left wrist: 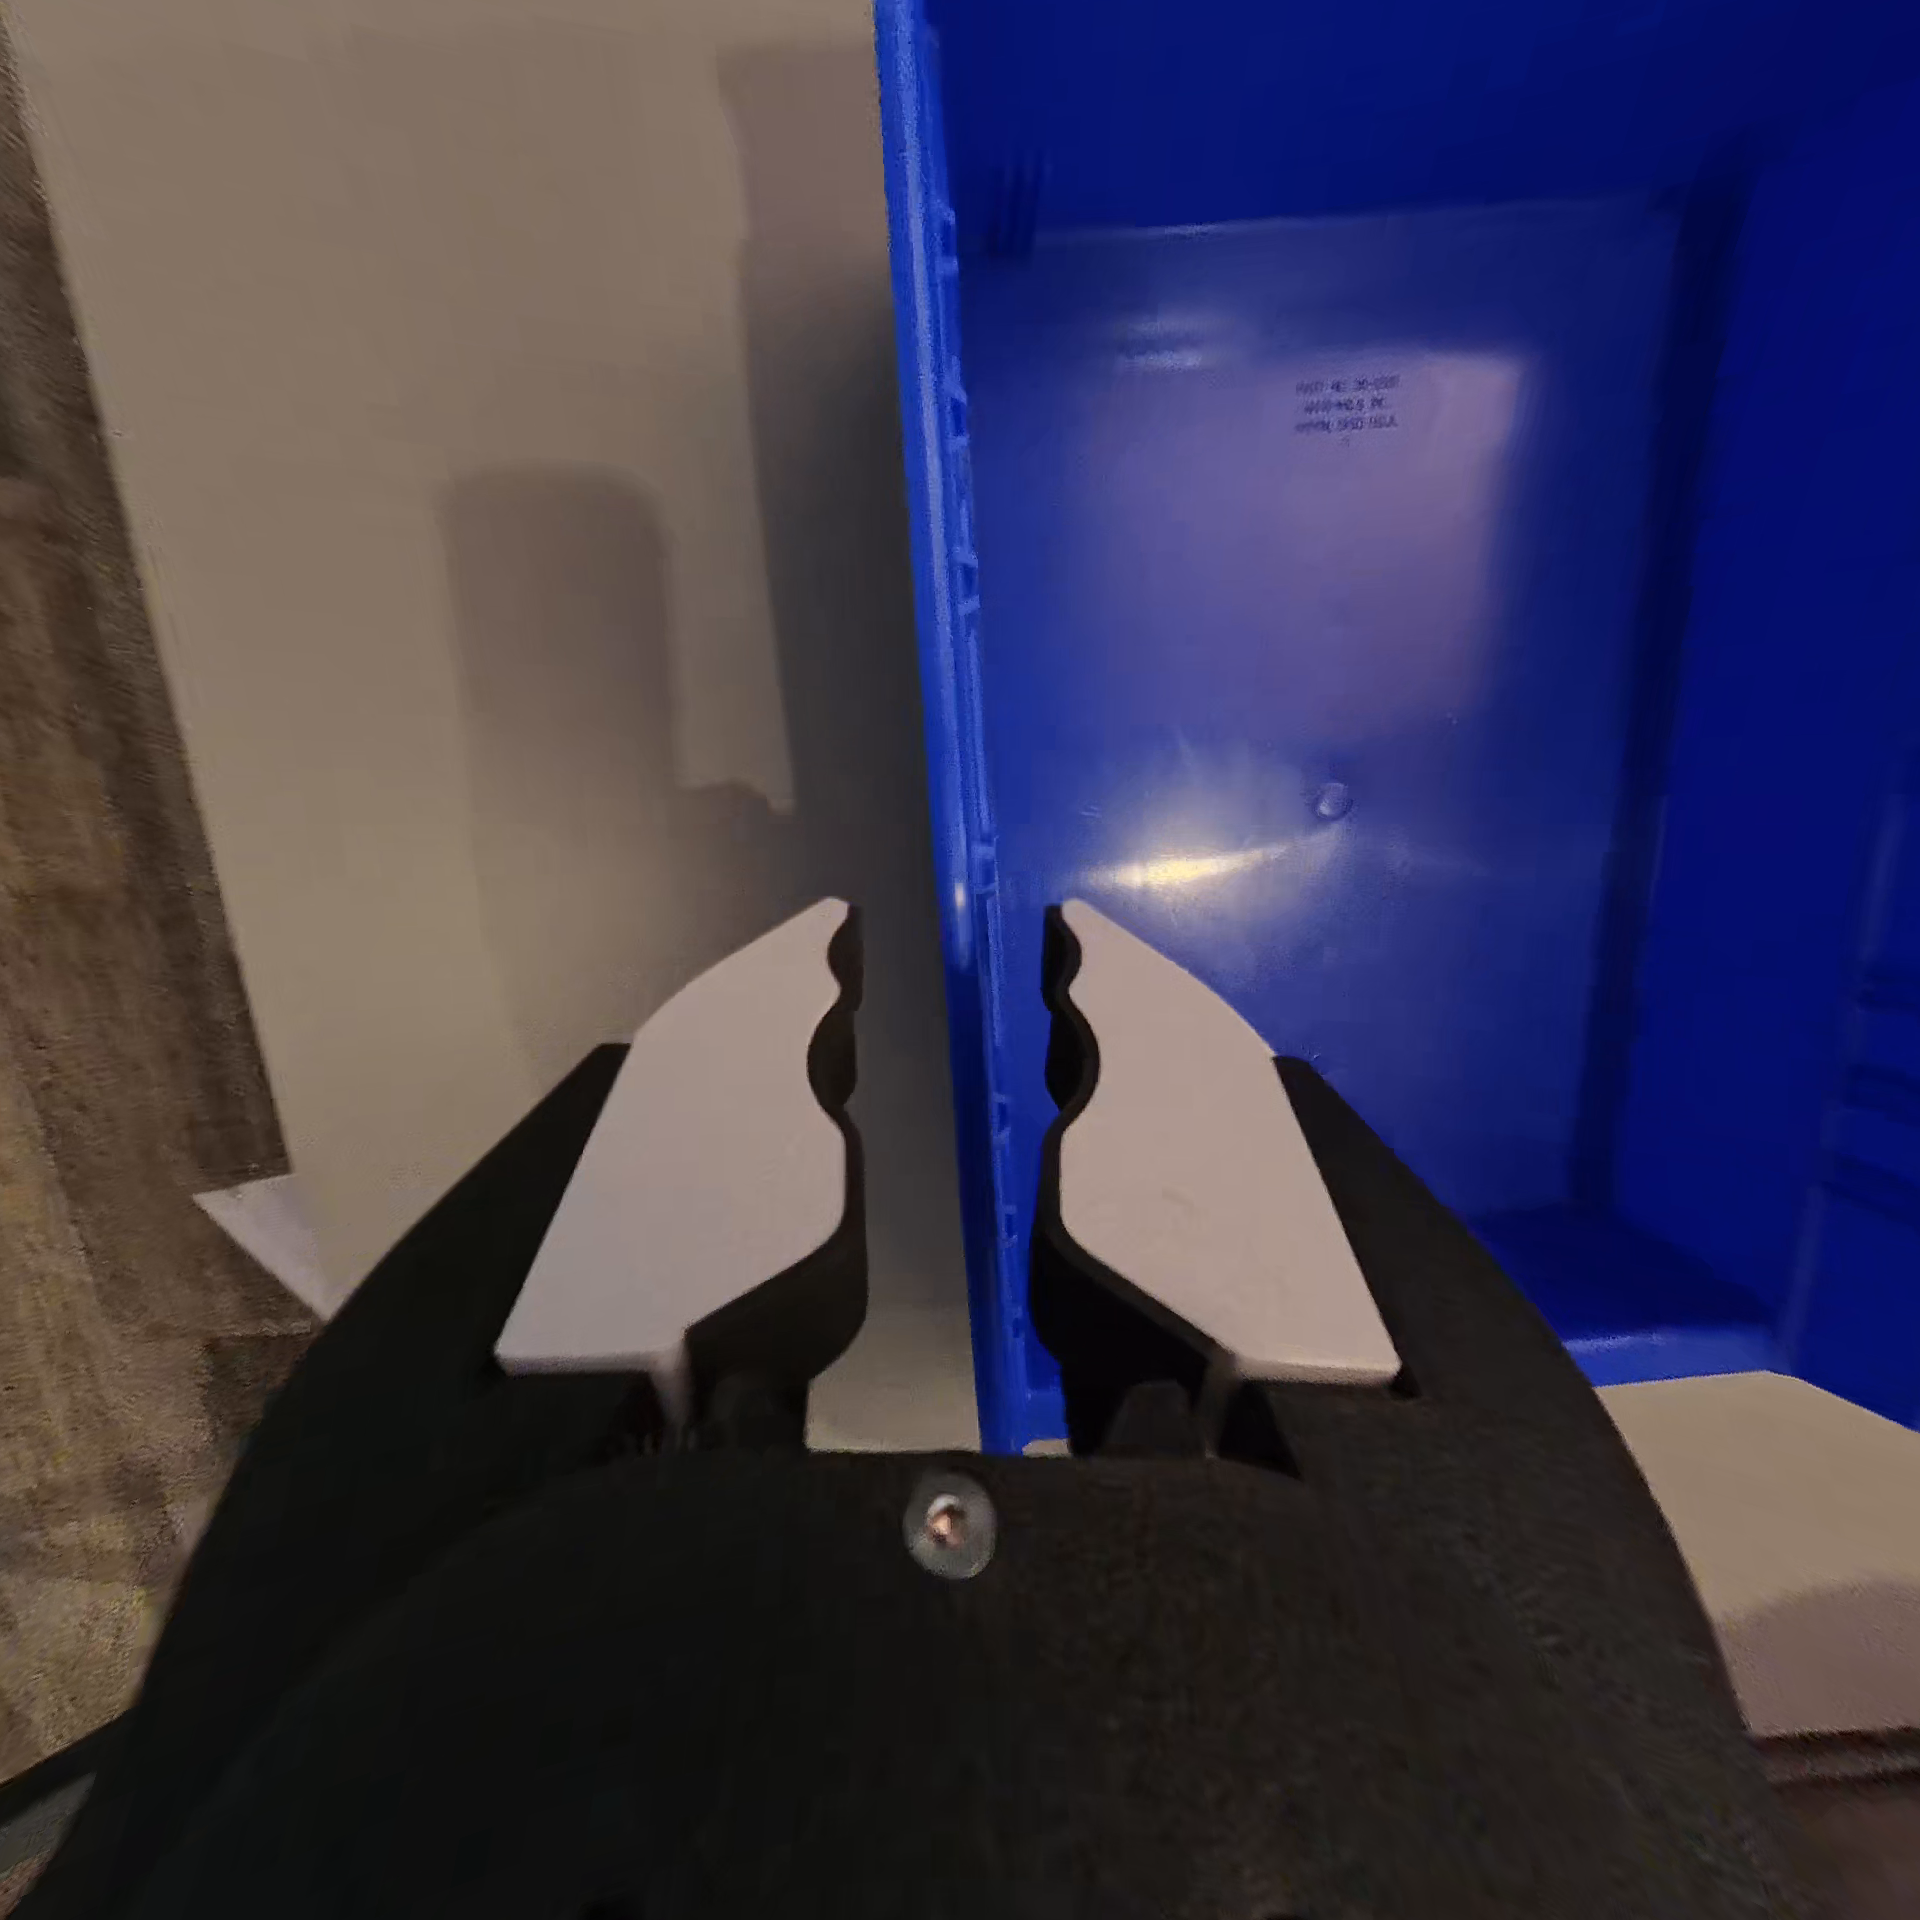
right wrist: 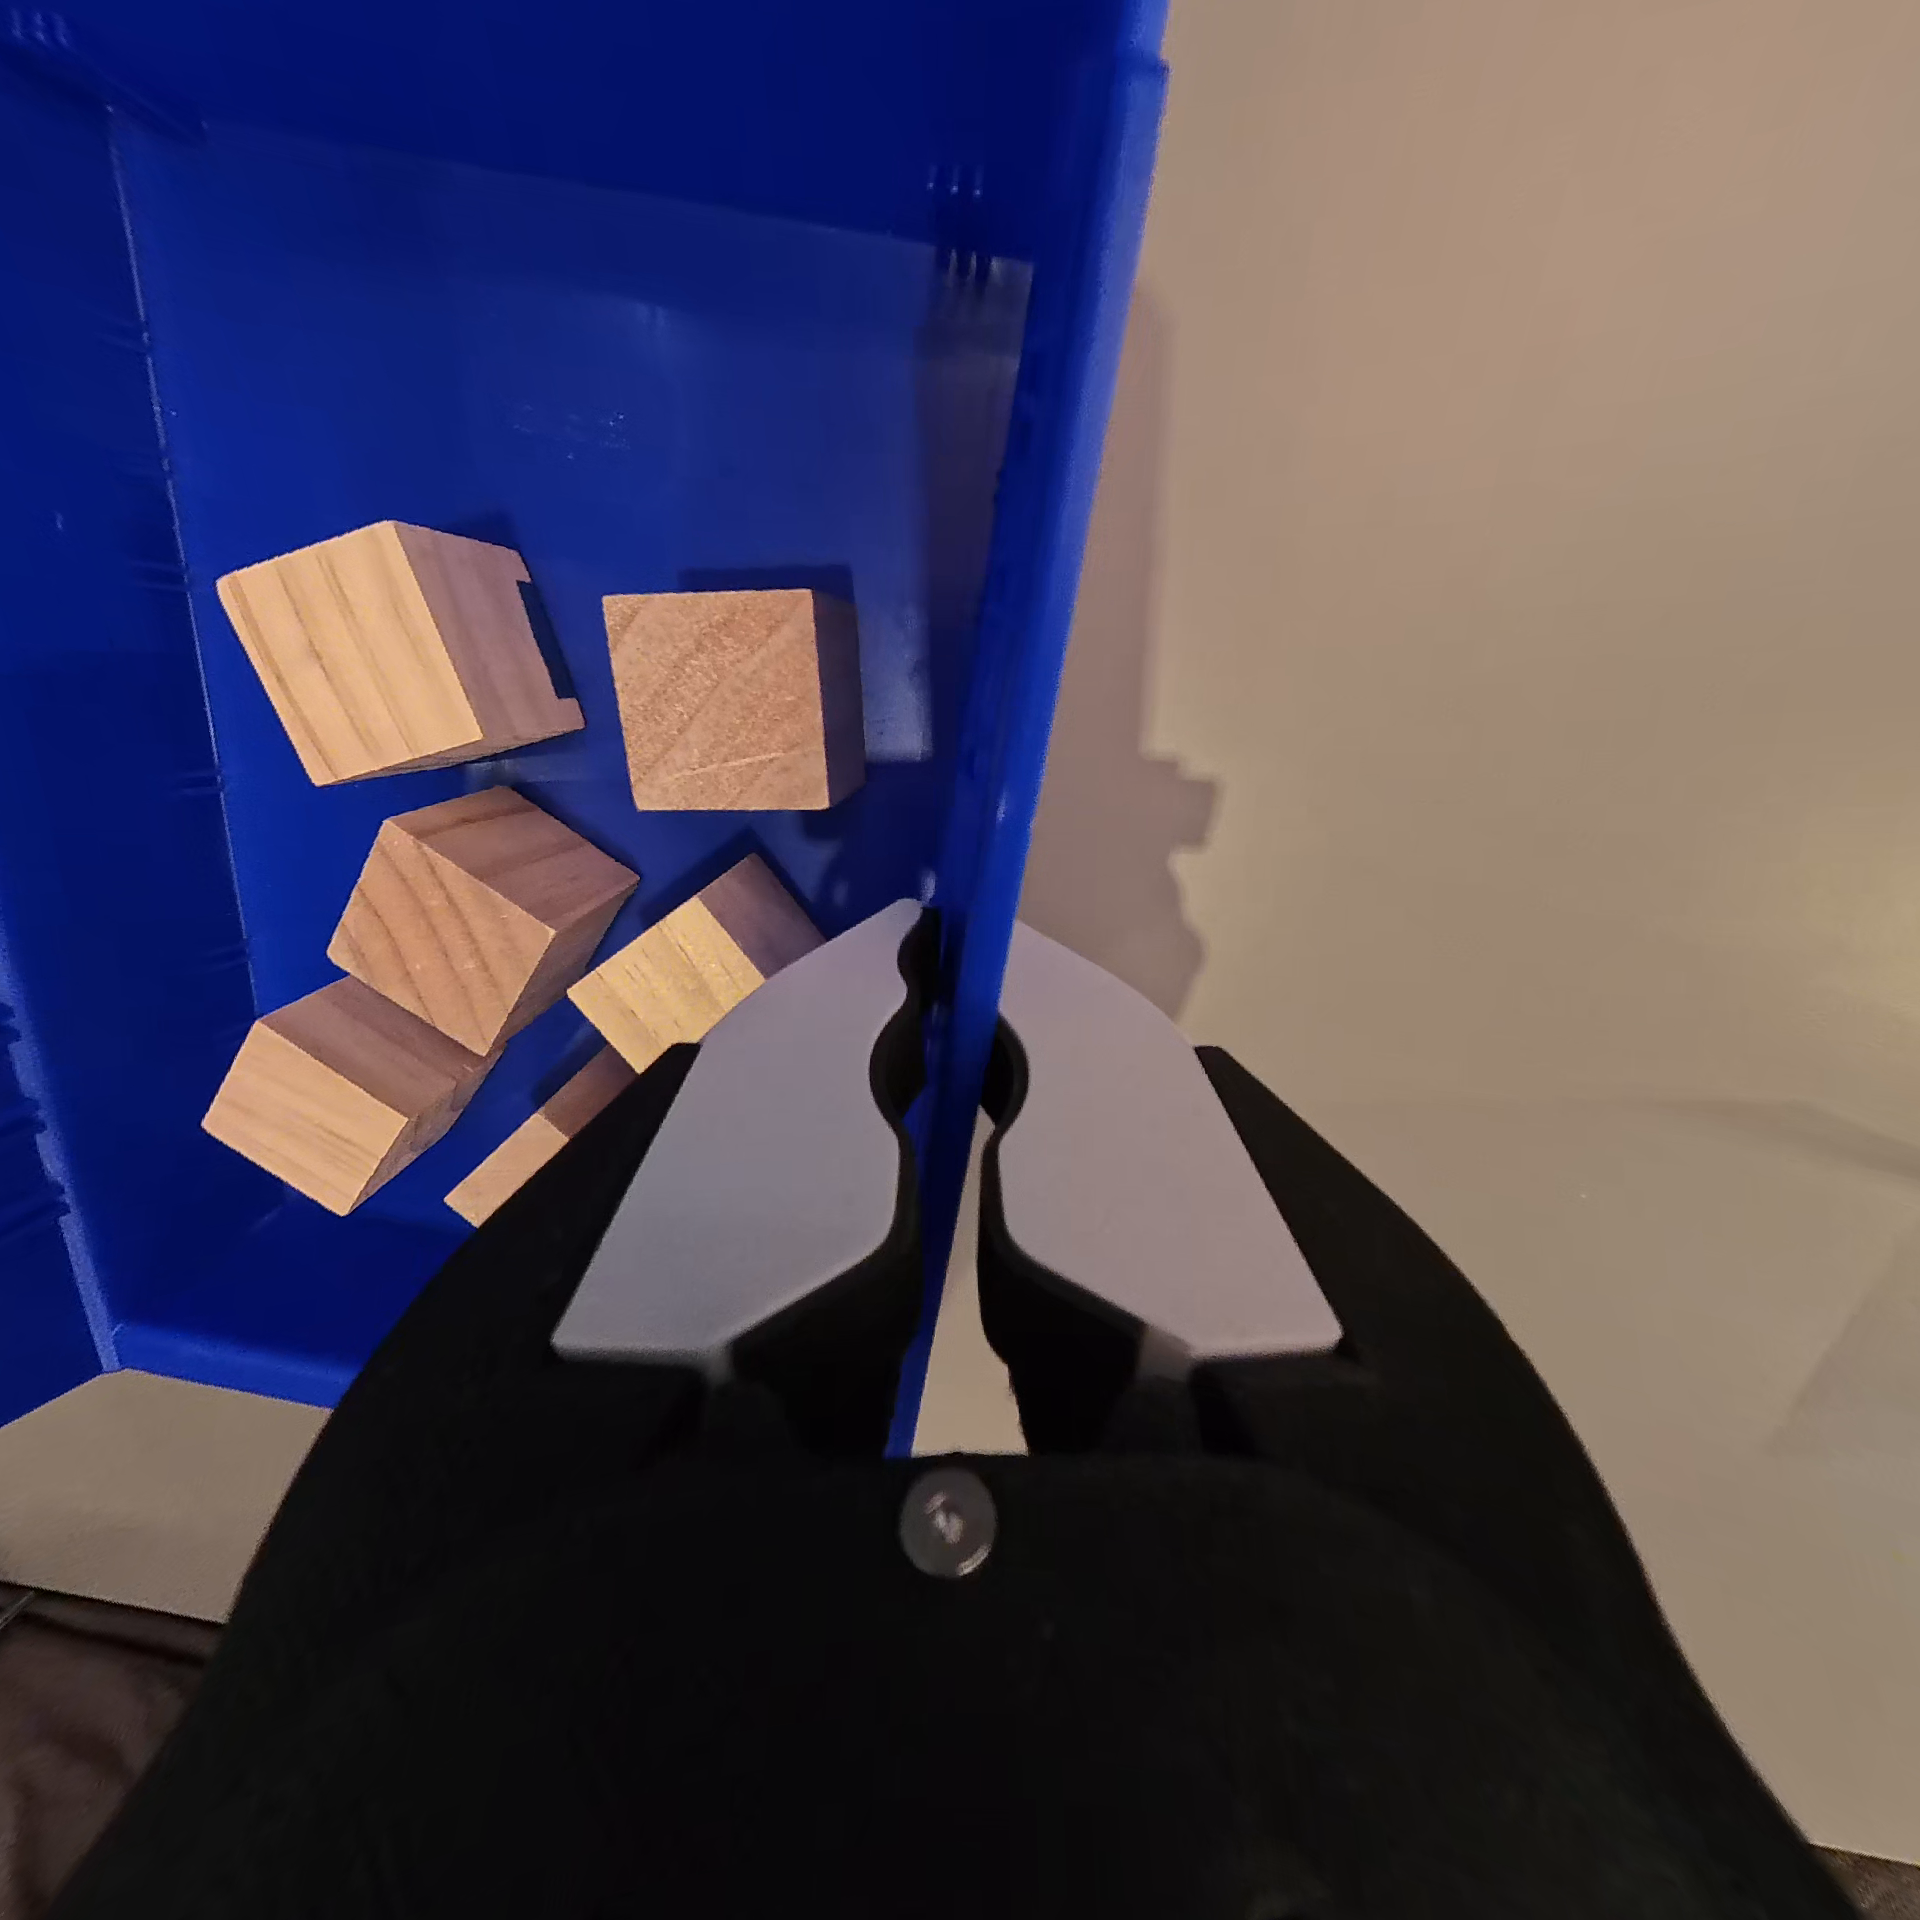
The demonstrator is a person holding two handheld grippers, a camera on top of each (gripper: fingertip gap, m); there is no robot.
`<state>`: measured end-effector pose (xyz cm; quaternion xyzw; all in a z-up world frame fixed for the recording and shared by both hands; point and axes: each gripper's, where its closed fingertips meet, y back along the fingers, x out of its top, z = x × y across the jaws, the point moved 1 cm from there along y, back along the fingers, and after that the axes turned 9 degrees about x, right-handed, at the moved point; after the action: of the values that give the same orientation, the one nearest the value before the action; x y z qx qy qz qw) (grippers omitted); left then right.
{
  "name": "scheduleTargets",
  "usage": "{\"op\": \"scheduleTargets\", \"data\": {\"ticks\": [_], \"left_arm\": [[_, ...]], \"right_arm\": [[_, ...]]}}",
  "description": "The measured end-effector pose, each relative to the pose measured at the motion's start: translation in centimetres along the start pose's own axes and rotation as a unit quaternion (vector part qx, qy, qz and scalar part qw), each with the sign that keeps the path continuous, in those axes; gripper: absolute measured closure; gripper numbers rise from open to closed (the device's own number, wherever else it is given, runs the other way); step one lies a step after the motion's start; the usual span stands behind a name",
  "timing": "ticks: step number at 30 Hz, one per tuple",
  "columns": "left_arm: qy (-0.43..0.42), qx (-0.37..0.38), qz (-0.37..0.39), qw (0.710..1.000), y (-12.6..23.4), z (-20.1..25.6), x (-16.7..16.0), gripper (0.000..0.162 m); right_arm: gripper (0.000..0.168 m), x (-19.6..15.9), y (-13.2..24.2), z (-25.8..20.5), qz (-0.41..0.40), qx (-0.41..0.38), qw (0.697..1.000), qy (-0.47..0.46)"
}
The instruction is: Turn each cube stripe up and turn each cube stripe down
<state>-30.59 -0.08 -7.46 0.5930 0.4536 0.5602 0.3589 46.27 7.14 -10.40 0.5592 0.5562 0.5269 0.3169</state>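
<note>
White tabletop (right wrist: 1507, 727) under warm light carries a blue plastic bin (right wrist: 582, 312); grey mottled floor (left wrist: 73, 935) shows past the table edge in the left wrist view.

Right gripper (right wrist: 961, 920): jaws nearly closed, pinching the bin's right side wall (right wrist: 987, 727); one finger sits inside the bin, the other outside over the tabletop. Wall runs straight up through the narrow gap.

Left gripper (left wrist: 951, 920): jaws spread partway, straddling the bin's left side wall (left wrist: 935, 520). Clear gaps show on both sides of the wall, so no contact seen. Bin floor ahead of this gripper is bare, glossy, with a raised moulded mark.

Wooden cubes (right wrist: 457, 894): six count, pale wood with visible grain, all lying on the bin floor close to the right gripper's inner finger.
- Far pair: one cube (right wrist: 390, 649) rotated, with a dark notch-like mark on its right face; one (right wrist: 732, 701) squarely set, plain top.
- Middle cube (right wrist: 478, 914) tilted, leaning on a nearer cube (right wrist: 322, 1091).
- Two cubes (right wrist: 686, 961) and (right wrist: 530, 1153) partly hidden behind the inner finger.
Stripe orientation cannot be determined.
</note>
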Motion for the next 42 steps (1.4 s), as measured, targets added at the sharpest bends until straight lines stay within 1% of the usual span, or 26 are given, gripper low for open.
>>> {"op": "scheduleTargets", "data": {"ticks": [2, 3, 4, 6, 7, 8, 10, 12, 14, 16, 20, 23, 26, 28, 32, 35, 40, 42], "left_arm": [[-0.002, -0.018, -0.021, 1.0, -0.9, 0.6, -0.3, 0.135], [-0.008, -0.034, -0.037, 0.999, -1.3, 1.2, -0.6, 0.143], [-0.014, -0.037, -0.056, 0.998, -1.7, 1.6, -1.0, 0.146], [-0.035, 0.003, -0.082, 0.996, -2.2, 1.2, -1.5, 0.155], [-0.037, 0.003, -0.087, 0.995, -2.1, 1.6, -1.5, 0.156], [-0.037, -0.012, -0.094, 0.995, -2.0, 2.5, -1.5, 0.156], [-0.054, -0.051, -0.107, 0.991, -1.7, 4.8, -1.6, 0.156], [-0.075, -0.065, -0.122, 0.988, -1.4, 7.0, -1.6, 0.156], [-0.096, -0.044, -0.131, 0.986, -1.4, 9.0, -1.2, 0.155], [-0.124, -0.017, -0.121, 0.985, -1.4, 11.0, -0.6, 0.153], [-0.142, -0.056, -0.108, 0.982, -1.0, 16.4, -0.1, 0.155], [-0.164, -0.036, -0.104, 0.98, -0.7, 18.5, -0.3, 0.153], [-0.177, -0.052, -0.109, 0.977, -0.3, 20.5, -1.0, 0.153], [-0.188, -0.051, -0.111, 0.974, -0.1, 21.3, -1.3, 0.153], [-0.202, -0.055, -0.111, 0.972, 0.1, 22.4, -1.7, 0.151], [-0.223, -0.071, -0.111, 0.966, 0.4, 23.2, -1.9, 0.145], [-0.223, -0.14, -0.126, 0.956, 1.4, 23.8, -2.4, 0.135], [-0.212, -0.166, -0.113, 0.956, 2.2, 23.6, -2.0, 0.135]], "right_arm": [[0.162, 0.0, 0.0, -0.1, -0.003, -0.003, 1.0, 0.0], [0.162, -0.1, 0.0, -0.2, -0.007, -0.004, 1.0, -0.002], [0.162, -0.3, 0.0, -0.4, -0.012, -0.003, 1.0, -0.003], [0.162, -0.7, -0.1, -1.0, -0.025, 0.005, 1.0, -0.006], [0.162, -0.9, -0.1, -1.4, -0.03, 0.009, 0.999, -0.01], [0.162, -0.9, -0.2, -1.8, -0.033, 0.013, 0.999, -0.017], [0.161, -0.9, -0.5, -2.7, -0.039, 0.02, 0.999, -0.024], [0.161, -0.9, -0.7, -3.7, -0.044, 0.028, 0.998, -0.028], [0.161, -0.8, -1.0, -4.9, -0.052, 0.035, 0.998, -0.022], [0.161, -0.7, -1.3, -6.0, -0.058, 0.034, 0.998, -0.012], [0.162, -0.3, -2.0, -8.2, -0.061, 0.015, 0.998, 0.012], [0.162, 0.0, -2.5, -9.9, -0.057, 0.001, 0.998, 0.021], [0.162, 0.2, -3.0, -11.7, -0.054, 0.003, 0.998, 0.046], [0.162, 0.7, -3.3, -12.3, -0.042, 0.014, 0.997, 0.06], [0.161, 1.0, -3.6, -12.4, -0.041, -0.002, 0.996, 0.073], [0.16, 1.0, -3.6, -12.3, -0.039, -0.01, 0.997, 0.066], [0.161, 1.0, -3.6, -12.4, -0.052, 0.004, 0.998, 0.042], [0.161, 1.0, -3.6, -12.4, -0.059, -0.002, 0.998, 0.037]]}}
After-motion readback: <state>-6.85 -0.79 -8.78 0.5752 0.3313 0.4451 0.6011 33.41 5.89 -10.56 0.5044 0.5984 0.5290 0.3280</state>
